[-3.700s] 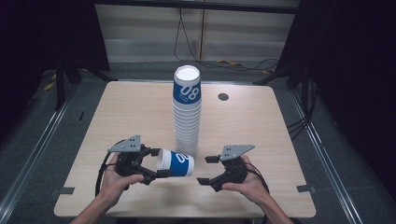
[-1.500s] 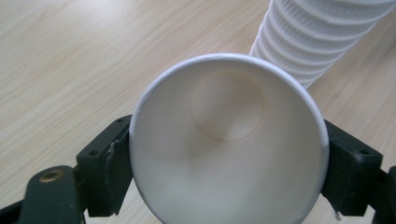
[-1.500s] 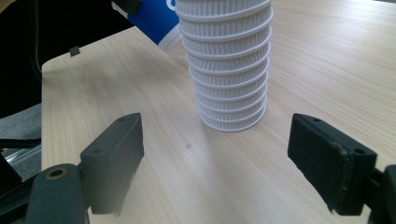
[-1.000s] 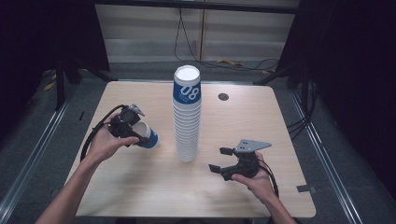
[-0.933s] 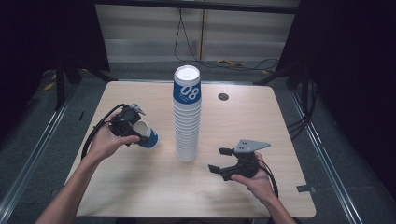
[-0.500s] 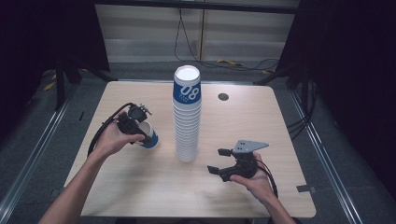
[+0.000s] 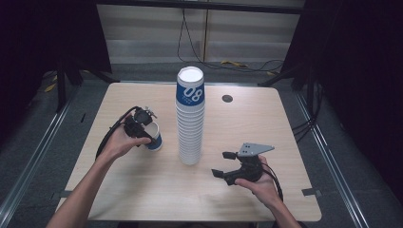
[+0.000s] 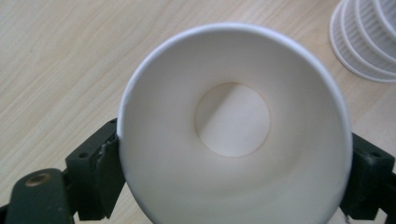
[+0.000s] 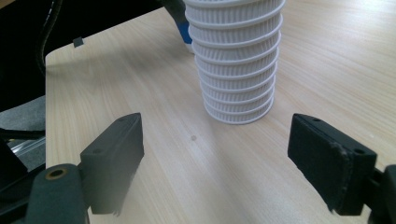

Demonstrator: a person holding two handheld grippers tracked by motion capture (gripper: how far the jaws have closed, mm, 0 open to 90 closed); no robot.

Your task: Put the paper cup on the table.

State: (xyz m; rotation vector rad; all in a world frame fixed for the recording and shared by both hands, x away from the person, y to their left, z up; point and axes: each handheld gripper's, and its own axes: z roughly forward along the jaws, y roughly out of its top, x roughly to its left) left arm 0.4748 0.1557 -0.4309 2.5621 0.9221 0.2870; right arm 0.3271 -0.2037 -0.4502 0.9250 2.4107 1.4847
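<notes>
One paper cup stands upright, mouth up, pinched by the left gripper on the pale wooden desk; the right gripper is spread, empty, beside the cup stack; dark surroundings.

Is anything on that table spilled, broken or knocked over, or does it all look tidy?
Nothing stands out. The tall stack of cups stands straight, mouths down, on the table. The left hand-held gripper clamps a single cup beside the stack, mouth up, clean and empty inside. The right hand-held gripper is open, holding nothing.
</notes>
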